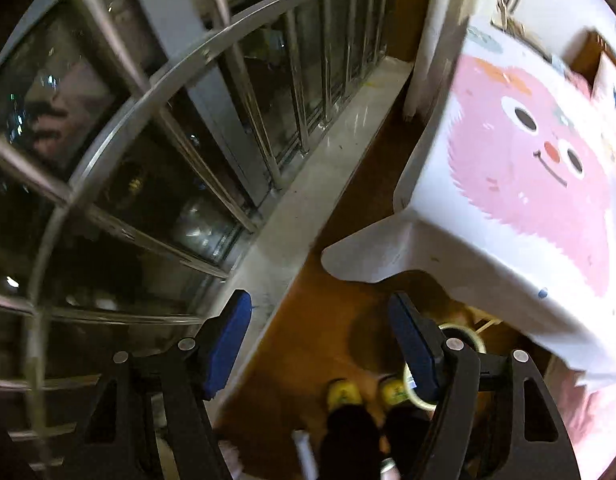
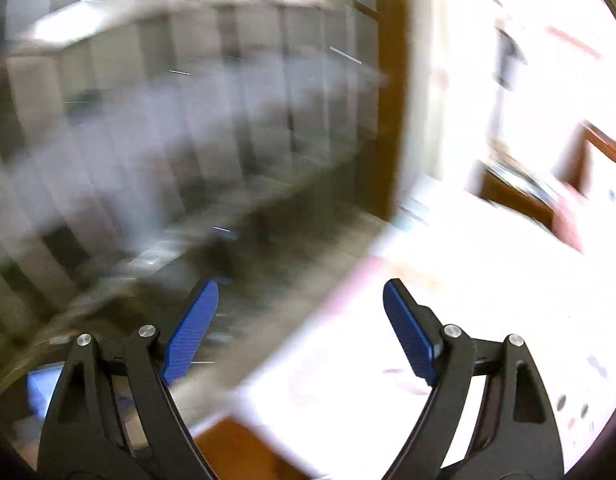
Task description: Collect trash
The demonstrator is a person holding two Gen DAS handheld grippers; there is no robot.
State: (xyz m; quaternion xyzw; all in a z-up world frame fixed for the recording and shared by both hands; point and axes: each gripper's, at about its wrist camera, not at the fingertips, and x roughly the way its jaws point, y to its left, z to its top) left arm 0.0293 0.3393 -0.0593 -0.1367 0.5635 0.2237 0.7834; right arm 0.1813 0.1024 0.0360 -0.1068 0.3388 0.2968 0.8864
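- Nearest lens: left gripper [image 1: 320, 344], blue ribbed pads on black arms, jaws wide apart, nothing between them; tilted steeply down at brown floor [image 1: 308, 320].
- Right gripper [image 2: 299, 328] likewise wide apart and empty; view heavily motion-blurred, nothing usable as target there.
- Biggest items: barred window [image 1: 155, 128] with metal bars and pale glossy sill on left; white plastic kids' table [image 1: 520, 200], rounded corners, pink cartoon-face top, on right.
- Likely trash: tape rolls [image 1: 464, 332], thin translucent rings, on floor under table edge, partly hidden behind left gripper's right pad.
- Relation that matters: rolls lay below and right of left gripper; left hand clearly nearer.
- Small whitish tube-like item [image 1: 303, 452] at bottom edge; too blurred to identify.
- Person's feet in yellow slippers [image 1: 344, 392] beside rolls.
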